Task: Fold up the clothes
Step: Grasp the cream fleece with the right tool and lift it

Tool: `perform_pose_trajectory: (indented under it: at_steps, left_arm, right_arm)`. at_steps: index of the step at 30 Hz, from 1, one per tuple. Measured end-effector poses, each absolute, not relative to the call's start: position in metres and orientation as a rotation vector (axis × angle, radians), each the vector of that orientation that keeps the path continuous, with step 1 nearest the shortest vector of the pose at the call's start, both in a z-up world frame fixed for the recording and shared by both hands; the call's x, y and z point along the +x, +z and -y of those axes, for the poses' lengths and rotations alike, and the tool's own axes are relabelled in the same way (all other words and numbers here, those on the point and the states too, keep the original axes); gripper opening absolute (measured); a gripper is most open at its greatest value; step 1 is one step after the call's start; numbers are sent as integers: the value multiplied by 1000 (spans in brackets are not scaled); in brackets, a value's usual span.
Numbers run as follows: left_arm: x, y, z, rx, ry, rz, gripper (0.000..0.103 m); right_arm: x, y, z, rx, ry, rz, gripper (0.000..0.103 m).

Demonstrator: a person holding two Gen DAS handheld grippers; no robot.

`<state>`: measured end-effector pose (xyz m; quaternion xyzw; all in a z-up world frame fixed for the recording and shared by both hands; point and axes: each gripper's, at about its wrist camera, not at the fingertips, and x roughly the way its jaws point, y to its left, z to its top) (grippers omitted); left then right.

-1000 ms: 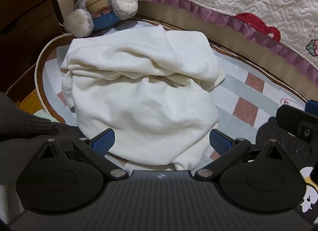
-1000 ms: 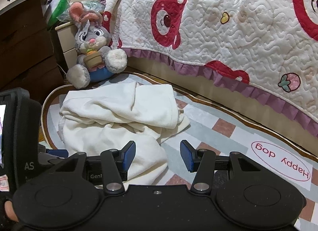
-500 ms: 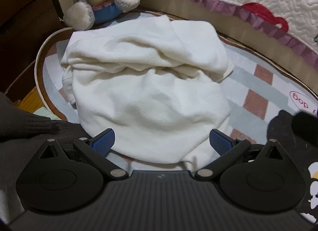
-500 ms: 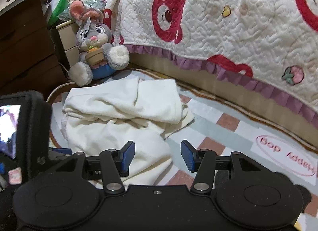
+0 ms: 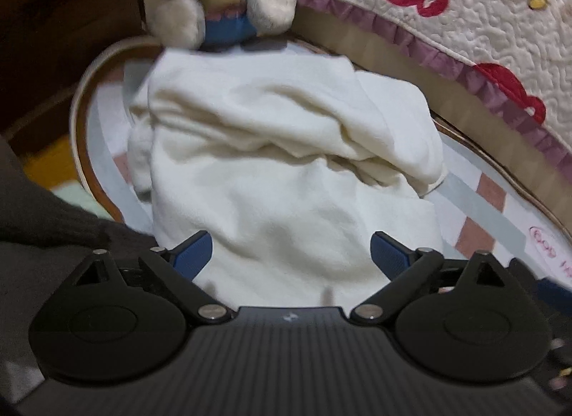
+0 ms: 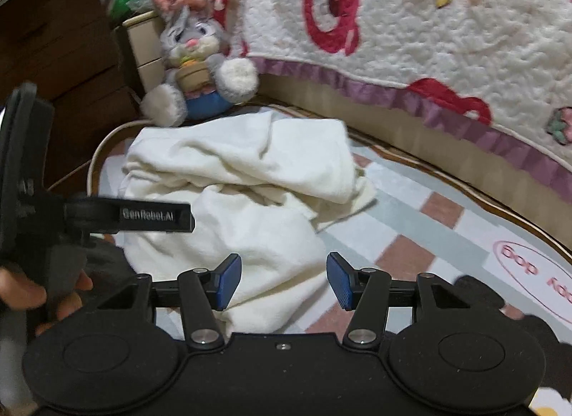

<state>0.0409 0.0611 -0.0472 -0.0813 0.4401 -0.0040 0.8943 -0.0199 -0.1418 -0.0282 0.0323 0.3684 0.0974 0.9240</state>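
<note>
Cream garment [image 5: 286,180] bunched, crumpled on rug [image 6: 411,237]; both grippers' jaws spread, empty.

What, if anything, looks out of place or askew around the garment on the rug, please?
The cream garment lies bunched on the checked rug, its upper layer rumpled and a corner poking out askew on the bed side. A plush rabbit sits at its far edge. Both the left gripper and right gripper are open, holding nothing.
</note>
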Motion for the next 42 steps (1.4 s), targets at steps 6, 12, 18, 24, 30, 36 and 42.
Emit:
perform_pose_trajectory:
  at_steps: [6,12,18,24,30,36,42]
  left_arm:
    - [55,-69,-95,-318,29,-988,63]
    - [96,-72,-101,-315,104,-960,49]
    - [132,-78,-97,-267,147,-969,27]
    - [146,-93,-100,-473,23,-999,33]
    - [148,-115,-112,-668,-44,-908,42]
    - [145,-117,-126,-750,-87,-808,45]
    - [148,-128,-133,-828,-125,-811,49]
  right_arm:
    - [14,-75,137,77,262,-838,67]
    - [41,-104,156,51,225,-884,67]
    - [46,-101,149,45,381,-925,2]
    - [69,-101,155,51,352,-865,33]
    - [112,-118,181,291,321,-867,67]
    - [142,-160,181,456,306,-957,90]
    - [126,-168,168,591,382,-947,20]
